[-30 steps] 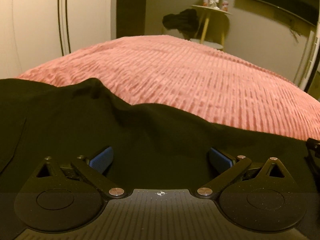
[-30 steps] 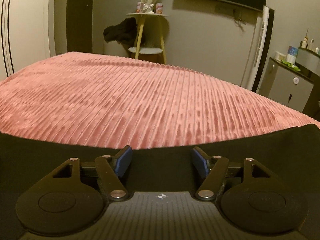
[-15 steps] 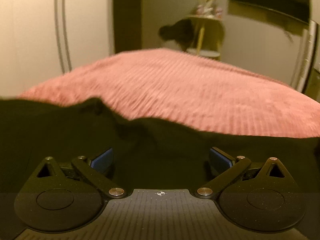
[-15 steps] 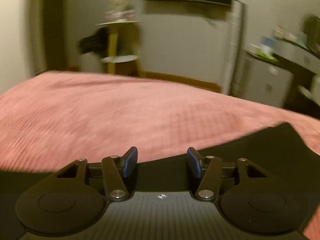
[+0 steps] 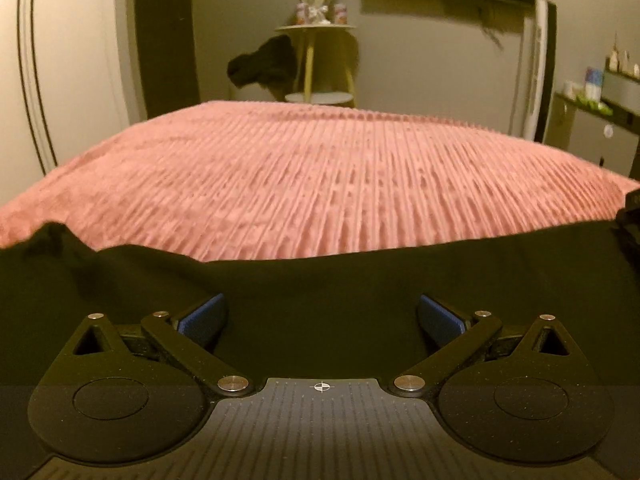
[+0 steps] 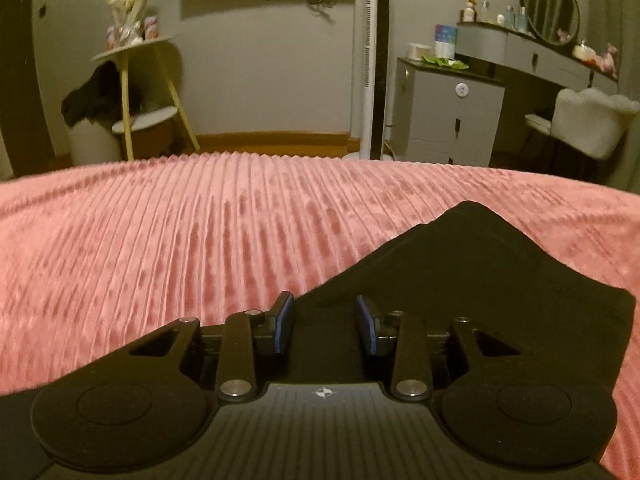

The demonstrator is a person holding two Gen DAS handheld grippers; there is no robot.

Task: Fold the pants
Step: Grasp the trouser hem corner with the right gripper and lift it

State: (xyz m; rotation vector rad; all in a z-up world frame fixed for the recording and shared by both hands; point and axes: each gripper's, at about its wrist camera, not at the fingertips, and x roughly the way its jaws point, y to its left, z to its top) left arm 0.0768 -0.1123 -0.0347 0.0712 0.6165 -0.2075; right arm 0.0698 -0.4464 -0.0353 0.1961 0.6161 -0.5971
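Note:
Black pants [image 5: 320,292] lie on a pink ribbed bedspread [image 5: 320,184], across the near part of the left wrist view. My left gripper [image 5: 320,316] is wide open, low over the pants, its blue pads apart with cloth between and below them. In the right wrist view the pants [image 6: 480,280] end in a pointed corner at the right. My right gripper [image 6: 324,320] is partly open at the pants' left edge, holding nothing.
A yellow-legged side table [image 6: 136,80] with dark clothes draped on it stands beyond the bed. A white tower fan [image 6: 372,60], a grey cabinet [image 6: 448,116], a vanity with round mirror [image 6: 552,4] and a white chair [image 6: 592,120] stand at the far right.
The right gripper has swung right and narrowed its opening; the pants' corner now shows at its right. The left gripper has turned right too and stays wide open over the pants.

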